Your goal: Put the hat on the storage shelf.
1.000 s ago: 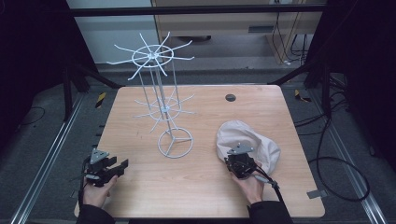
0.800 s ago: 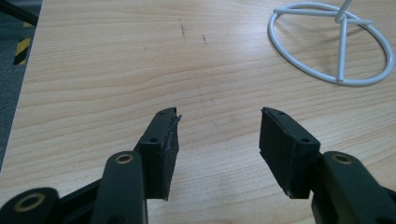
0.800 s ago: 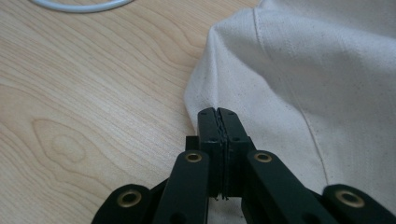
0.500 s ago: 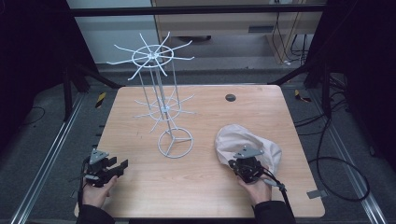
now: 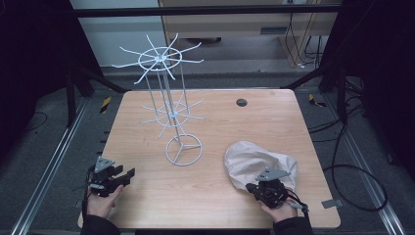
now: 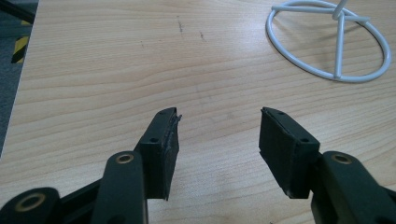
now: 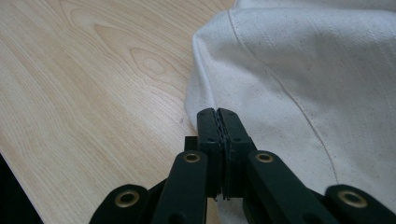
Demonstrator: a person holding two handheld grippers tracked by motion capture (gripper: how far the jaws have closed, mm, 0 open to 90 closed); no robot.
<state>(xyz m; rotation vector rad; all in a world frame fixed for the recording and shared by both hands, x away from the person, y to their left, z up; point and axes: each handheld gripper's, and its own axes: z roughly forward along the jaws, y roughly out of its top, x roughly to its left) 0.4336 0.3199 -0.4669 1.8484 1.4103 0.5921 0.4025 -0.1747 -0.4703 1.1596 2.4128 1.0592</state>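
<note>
Two grippers are at the near edge of the wooden table (image 5: 274, 117), and I log them left to right. My left gripper (image 5: 128, 174) sits at the near left corner, held by the left hand (image 5: 102, 203); its jaws stand apart with bare wood between them, clearest in the left gripper view (image 6: 217, 135), and nothing is gripped. Its cable is hard to trace against the dark floor.

Left of the table's middle stands the white wire rack (image 5: 166, 103). In the left gripper view the rack is cut off by the top edge, leaving part of its ring base (image 6: 327, 42). The thin upper spokes partly blend into the pale wall behind.

Near the far edge, right of centre, is a small dark round spot (image 5: 241, 102); I cannot tell what it is.

At the near right lies the white cloth cap (image 5: 254, 161), resting on the table. My right gripper (image 5: 252, 187) is at the cap's near edge, its jaws pressed together. In the right gripper view (image 7: 217, 112) the tips meet right at the cap's hem (image 7: 289, 70), and I cannot tell whether fabric is pinched between them. The right hand (image 5: 281, 210) is partly hidden under the gripper body.
</note>
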